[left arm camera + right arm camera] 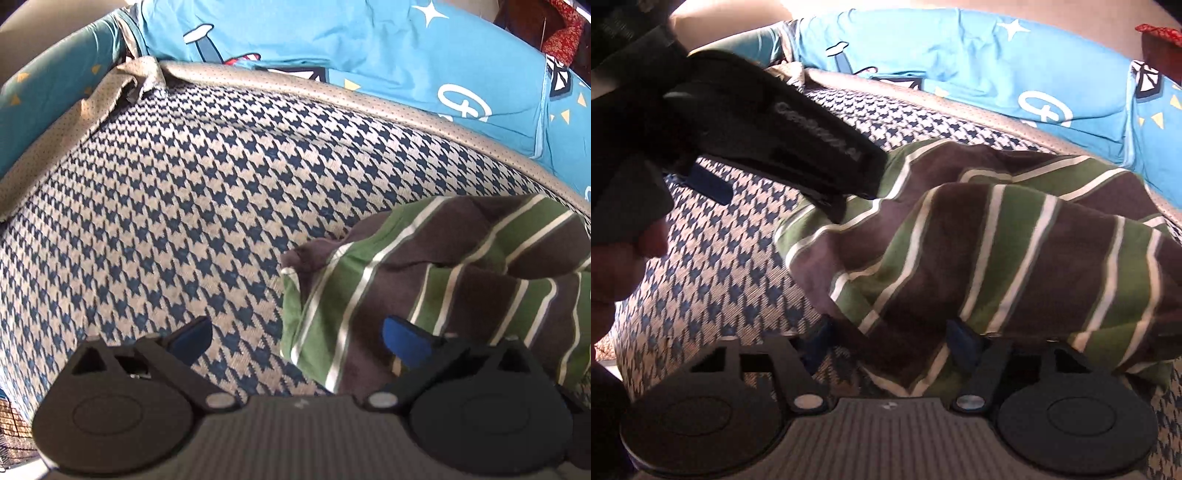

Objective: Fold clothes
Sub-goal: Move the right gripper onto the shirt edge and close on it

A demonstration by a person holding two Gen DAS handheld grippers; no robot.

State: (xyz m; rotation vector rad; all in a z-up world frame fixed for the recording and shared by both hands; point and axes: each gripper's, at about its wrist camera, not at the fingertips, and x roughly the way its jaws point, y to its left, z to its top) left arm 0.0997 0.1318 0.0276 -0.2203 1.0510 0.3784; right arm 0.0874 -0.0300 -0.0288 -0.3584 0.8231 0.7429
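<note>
Striped shirt (pixel 979 236), brown, green and white, lies crumpled on houndstooth mat (pixel 166 206), toward mat's right side, near its tan far border (pixel 332 92). Blue bedding (pixel 388 48) beyond that border. Left tool (pixel 297 338) spread wide, nothing pinched; one finger over bare mat, other finger (pixel 404 341) over shirt's near-left edge. Right tool (pixel 892 343) partly spread, shirt's near hem between fingers; cannot tell whether pads press cloth. Person's hand (pixel 613 258) grips left tool's handle.
</note>
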